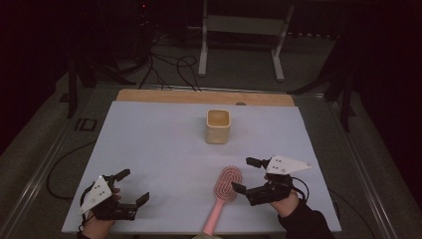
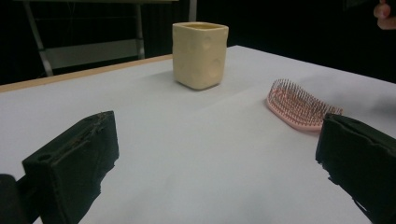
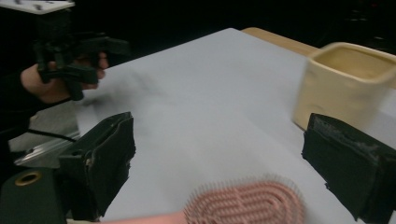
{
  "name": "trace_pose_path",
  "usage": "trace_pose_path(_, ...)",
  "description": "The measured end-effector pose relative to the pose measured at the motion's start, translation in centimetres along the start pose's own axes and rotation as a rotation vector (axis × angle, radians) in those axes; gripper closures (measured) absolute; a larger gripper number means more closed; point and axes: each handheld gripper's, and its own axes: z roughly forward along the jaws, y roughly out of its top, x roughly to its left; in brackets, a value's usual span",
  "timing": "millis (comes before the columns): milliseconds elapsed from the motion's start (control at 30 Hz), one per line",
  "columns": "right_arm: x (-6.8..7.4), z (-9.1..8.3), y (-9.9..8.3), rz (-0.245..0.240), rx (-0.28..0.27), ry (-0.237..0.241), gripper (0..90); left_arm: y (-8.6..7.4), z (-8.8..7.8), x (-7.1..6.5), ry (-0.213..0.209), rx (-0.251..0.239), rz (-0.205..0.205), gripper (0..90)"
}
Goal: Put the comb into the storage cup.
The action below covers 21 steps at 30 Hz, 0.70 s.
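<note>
Pink hairbrush [image 1: 226, 188] lies bristles up on the white table cover [image 1: 159, 149], near edge, right of centre. End of its handle is cut off by the bottom edge of the high view. In the right gripper view the head is soft with blur and low in frame, handle mostly out of frame; bristle detail is hard to make out there.

Right gripper [image 1: 247, 174]: jaws spread wide, nothing pinched, sitting just right of the brush head. Whether the nearer jaw touches the brush cannot be told. The holding hand is mostly hidden under the gripper body.

Left gripper [image 1: 132, 185]: jaws spread wide, empty, near left corner, well apart from the brush.

Cream square cup [image 1: 218, 126] stands upright, centre-far on the cover. Interior seen from above looks bare, but dim light leaves the bottom unclear. In the left gripper view its rim is cut off at the top.

Room beyond the table is dark.
</note>
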Motion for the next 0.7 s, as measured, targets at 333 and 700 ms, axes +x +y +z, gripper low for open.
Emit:
trace_pose_path(333,1.8,3.7,1.1,-0.017,0.045,0.073,10.0,0.0,0.0,-0.1,-0.007,-0.004,0.001,0.2)
trace_pose_path(700,3.4,7.3,-0.4,-0.005,0.146,0.118,39.0,0.0,0.1,-0.1,-0.014,-0.001,0.002,0.1)
